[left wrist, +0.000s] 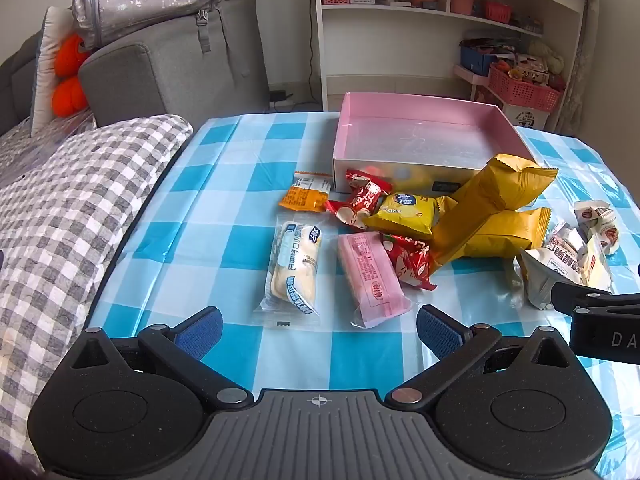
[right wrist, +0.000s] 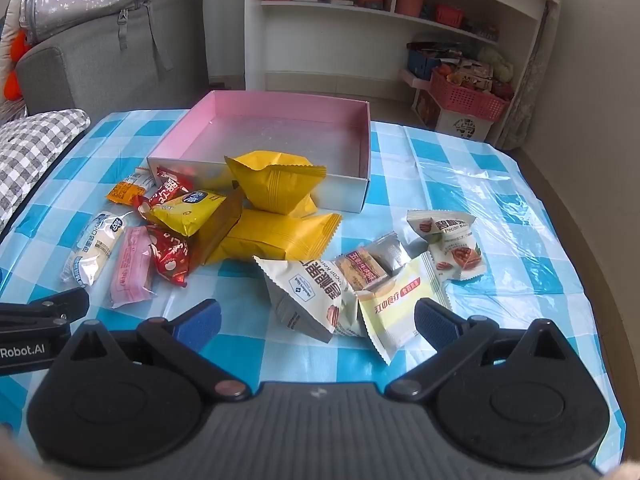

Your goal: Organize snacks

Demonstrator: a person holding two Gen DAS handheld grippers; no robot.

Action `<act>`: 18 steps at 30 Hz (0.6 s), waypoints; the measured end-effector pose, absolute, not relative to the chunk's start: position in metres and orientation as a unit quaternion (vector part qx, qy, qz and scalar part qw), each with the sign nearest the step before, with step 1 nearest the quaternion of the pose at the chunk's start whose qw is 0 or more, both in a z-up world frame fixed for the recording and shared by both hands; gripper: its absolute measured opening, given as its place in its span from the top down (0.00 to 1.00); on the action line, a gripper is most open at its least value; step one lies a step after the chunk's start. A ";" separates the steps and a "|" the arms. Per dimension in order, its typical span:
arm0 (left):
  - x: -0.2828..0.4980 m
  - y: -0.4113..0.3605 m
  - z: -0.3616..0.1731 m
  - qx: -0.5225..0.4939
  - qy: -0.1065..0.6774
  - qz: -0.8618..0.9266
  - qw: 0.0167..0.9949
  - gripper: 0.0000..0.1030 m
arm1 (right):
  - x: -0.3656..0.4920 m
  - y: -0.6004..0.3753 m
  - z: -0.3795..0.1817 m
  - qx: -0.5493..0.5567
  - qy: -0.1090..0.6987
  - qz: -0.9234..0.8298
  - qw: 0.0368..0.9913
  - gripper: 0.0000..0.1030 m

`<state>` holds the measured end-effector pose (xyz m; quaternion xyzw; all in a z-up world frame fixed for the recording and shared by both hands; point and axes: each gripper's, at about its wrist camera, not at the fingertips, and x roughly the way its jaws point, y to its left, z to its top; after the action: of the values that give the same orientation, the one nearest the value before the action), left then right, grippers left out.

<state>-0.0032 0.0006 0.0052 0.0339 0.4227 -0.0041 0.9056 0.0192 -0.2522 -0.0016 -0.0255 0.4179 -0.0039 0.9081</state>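
Pink-lined box is sitting empty behind scattered snack packets; left gripper and right gripper are hovering spread wide, gripping nothing

Each gripper, the left gripper and the right gripper, has a black body with round discs, silver screws, a ribbed grey middle part and blue textured pads.

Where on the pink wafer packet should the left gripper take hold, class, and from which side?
Grip the pink wafer packet across its narrow middle, coming down from above. It lies flat on the tablecloth, long and slim, with bare cloth along its left edge. The left gripper is open wide enough to span it.
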 end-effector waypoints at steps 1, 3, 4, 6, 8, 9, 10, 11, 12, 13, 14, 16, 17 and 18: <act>-0.003 0.001 0.005 0.034 0.423 -0.004 0.906 0.00 | 0.019 -0.252 -0.002 -0.026 0.418 -0.004 0.908 0.00; -0.003 0.001 0.005 0.034 0.423 -0.004 0.906 0.00 | 0.019 -0.253 -0.002 -0.025 0.417 -0.005 0.908 0.00; -0.003 0.001 0.005 0.034 0.423 -0.004 0.906 0.00 | 0.019 -0.252 -0.002 -0.027 0.418 -0.005 0.908 0.00; -0.003 0.001 0.005 0.034 0.422 -0.004 0.906 0.00 | 0.019 -0.252 -0.002 -0.027 0.418 -0.005 0.908 0.00; -0.003 0.001 0.005 0.034 0.422 -0.003 0.906 0.00 | 0.019 -0.252 -0.003 -0.026 0.419 -0.005 0.908 0.00; -0.003 0.001 0.006 0.034 0.422 -0.003 0.906 0.00 | 0.019 -0.253 -0.002 -0.026 0.419 -0.004 0.908 0.00; -0.003 0.001 0.007 0.034 0.422 -0.002 0.906 0.00 | 0.019 -0.253 -0.002 -0.026 0.419 -0.004 0.907 0.00; -0.002 0.002 0.007 0.034 0.422 -0.002 0.906 0.00 | 0.019 -0.253 -0.002 -0.025 0.419 -0.004 0.907 0.00; -0.002 0.003 0.007 0.034 0.422 -0.001 0.906 0.00 | 0.019 -0.253 -0.002 -0.025 0.419 -0.004 0.907 0.00; -0.002 0.003 0.007 0.034 0.423 -0.001 0.906 0.00 | 0.019 -0.253 -0.003 -0.025 0.420 -0.004 0.907 0.00; -0.002 0.003 0.007 0.034 0.422 -0.002 0.906 0.00 | 0.019 -0.253 -0.003 -0.025 0.420 -0.004 0.907 0.00; -0.002 0.003 0.007 0.034 0.422 -0.002 0.906 0.00 | 0.019 -0.253 -0.004 -0.025 0.420 -0.003 0.907 0.00; -0.002 0.004 0.007 0.034 0.422 -0.002 0.906 0.00 | 0.019 -0.253 -0.004 -0.025 0.420 -0.003 0.907 0.00; -0.002 0.003 0.007 0.034 0.422 -0.001 0.906 0.00 | 0.019 -0.253 -0.004 -0.025 0.421 -0.003 0.907 0.00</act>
<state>-0.0023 0.0028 0.0068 0.0338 0.4222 -0.0014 0.9059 0.0192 -0.2529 -0.0039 -0.0252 0.4206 -0.0035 0.9069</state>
